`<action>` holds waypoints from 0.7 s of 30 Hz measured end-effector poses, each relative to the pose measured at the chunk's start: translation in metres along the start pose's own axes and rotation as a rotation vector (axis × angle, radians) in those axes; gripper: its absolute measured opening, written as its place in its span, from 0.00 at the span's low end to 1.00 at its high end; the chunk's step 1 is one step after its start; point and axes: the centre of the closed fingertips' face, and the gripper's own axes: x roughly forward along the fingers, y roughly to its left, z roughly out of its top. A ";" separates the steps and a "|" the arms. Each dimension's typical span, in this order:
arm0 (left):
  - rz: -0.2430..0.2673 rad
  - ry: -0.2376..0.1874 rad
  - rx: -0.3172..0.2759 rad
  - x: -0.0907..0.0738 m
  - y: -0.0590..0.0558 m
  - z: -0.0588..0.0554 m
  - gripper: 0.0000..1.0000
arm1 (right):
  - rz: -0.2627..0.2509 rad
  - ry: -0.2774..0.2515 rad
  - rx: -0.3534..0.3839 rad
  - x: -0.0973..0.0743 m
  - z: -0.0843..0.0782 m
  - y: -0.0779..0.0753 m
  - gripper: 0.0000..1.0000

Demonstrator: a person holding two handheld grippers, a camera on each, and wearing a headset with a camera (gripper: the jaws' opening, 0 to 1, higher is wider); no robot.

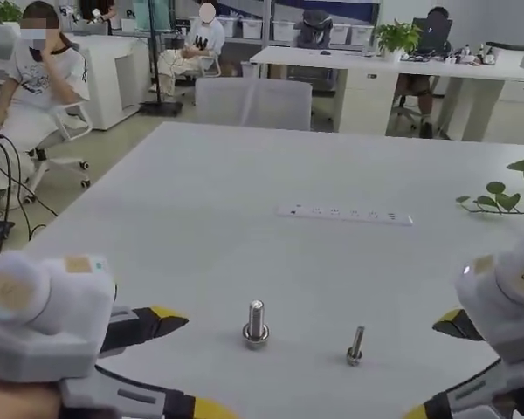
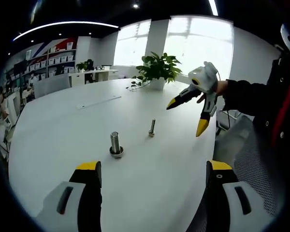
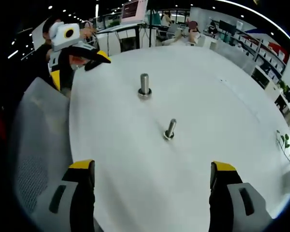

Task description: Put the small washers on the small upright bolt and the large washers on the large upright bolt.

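A large upright bolt [image 1: 256, 323] [image 2: 116, 144] [image 3: 144, 85] stands on the white table [image 1: 244, 201], with a metal ring at its base. The small upright bolt [image 1: 355, 345] [image 2: 152, 127] [image 3: 170, 129] stands just to its right, leaning a little, also with a ring at its foot. My left gripper [image 1: 192, 362] [image 2: 153, 166] [image 3: 80, 70] hovers open, left of the large bolt and near the table's front edge. On the other side of the small bolt, my right gripper [image 1: 432, 365] [image 3: 152, 166] [image 2: 185, 118] is open too. Both grippers hold nothing.
A white power strip [image 1: 345, 214] lies across the table's middle. A trailing plant [image 1: 506, 196] and its pot [image 2: 157, 67] sit at the right edge. A mesh chair [image 3: 34, 145] stands by the front edge. People sit at desks beyond the table.
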 end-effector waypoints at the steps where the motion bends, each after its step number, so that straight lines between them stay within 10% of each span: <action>1: -0.001 -0.004 -0.001 0.000 -0.001 0.000 0.89 | -0.006 -0.013 0.004 -0.001 0.000 0.004 1.00; 13: -0.010 0.005 -0.024 0.001 0.001 -0.015 0.90 | -0.017 -0.208 0.027 -0.005 0.010 0.024 1.00; 21: -0.010 0.015 -0.056 0.005 0.007 -0.027 0.90 | 0.009 -0.183 0.053 0.008 0.002 0.030 1.00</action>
